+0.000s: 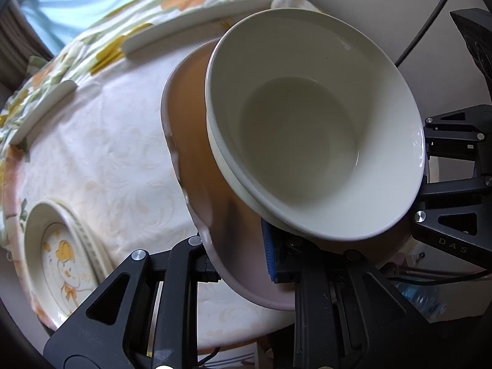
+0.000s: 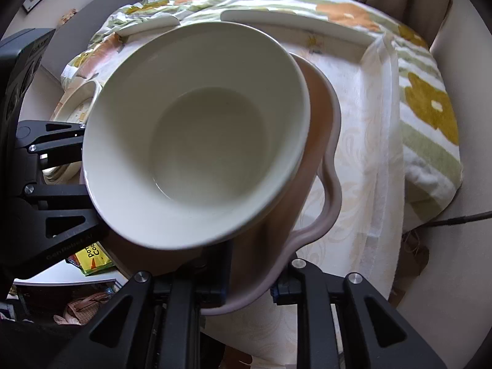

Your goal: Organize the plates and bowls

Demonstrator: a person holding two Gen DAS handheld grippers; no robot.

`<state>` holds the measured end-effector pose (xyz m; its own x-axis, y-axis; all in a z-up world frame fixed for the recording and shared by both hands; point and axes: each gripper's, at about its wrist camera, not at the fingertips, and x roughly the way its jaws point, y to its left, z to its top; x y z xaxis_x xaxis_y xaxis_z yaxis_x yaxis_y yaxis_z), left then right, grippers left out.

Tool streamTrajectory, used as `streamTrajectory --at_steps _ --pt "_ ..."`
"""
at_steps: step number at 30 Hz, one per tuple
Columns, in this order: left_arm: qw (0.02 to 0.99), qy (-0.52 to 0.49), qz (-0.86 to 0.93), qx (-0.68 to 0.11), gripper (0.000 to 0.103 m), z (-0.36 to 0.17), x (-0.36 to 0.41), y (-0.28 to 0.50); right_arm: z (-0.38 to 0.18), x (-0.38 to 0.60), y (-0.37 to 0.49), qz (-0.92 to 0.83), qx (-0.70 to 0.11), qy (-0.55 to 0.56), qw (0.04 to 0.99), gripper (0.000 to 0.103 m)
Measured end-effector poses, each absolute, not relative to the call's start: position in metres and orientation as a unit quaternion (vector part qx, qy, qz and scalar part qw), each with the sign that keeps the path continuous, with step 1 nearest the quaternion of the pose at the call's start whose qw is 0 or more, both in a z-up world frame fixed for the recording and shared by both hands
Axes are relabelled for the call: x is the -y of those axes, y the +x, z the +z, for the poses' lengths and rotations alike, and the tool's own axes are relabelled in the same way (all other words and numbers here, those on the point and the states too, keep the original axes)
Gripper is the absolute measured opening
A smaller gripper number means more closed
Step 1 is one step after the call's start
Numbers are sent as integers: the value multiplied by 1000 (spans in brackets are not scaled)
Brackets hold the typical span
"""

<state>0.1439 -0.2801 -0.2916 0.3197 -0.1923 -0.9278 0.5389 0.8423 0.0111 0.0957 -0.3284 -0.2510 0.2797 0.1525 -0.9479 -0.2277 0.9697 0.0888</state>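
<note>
L gripper [image 1: 243, 264] & R gripper [image 2: 249, 289] are each clamping opposite rims of the pink plate [image 1: 196, 153], prob. sharing its load. White bowls [image 1: 307, 129] are riding nested on it, so everything's travelling together above the tabletop [image 1: 107, 160].

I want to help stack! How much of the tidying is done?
Done: a white bowl sits nested in the pink wavy-rimmed dish. In hand: the left tongs and right tongs both clamp that dish's rim, holding it above the table. Left: the painted plate on the tablecloth remains unstacked.
</note>
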Motion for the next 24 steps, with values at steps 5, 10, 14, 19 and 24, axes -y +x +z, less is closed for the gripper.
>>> streamTrajectory --at_steps 5,10,14,19,24 --pt "809 159 -213 -525 17 -273 267 133 -235 313 91 132 -574 -49 807 18" --pt "818 147 -197 -520 17 -251 234 129 -213 284 89 149 -564 -67 809 18" --pt "822 141 -189 -519 17 -236 197 127 -200 252 94 156 -561 -78 809 18" --pt "817 146 -189 -525 17 -231 144 133 -196 203 104 158 -566 -84 805 18" --pt "807 155 -185 -540 17 -238 79 146 -204 148 120 165 -574 -79 798 18"
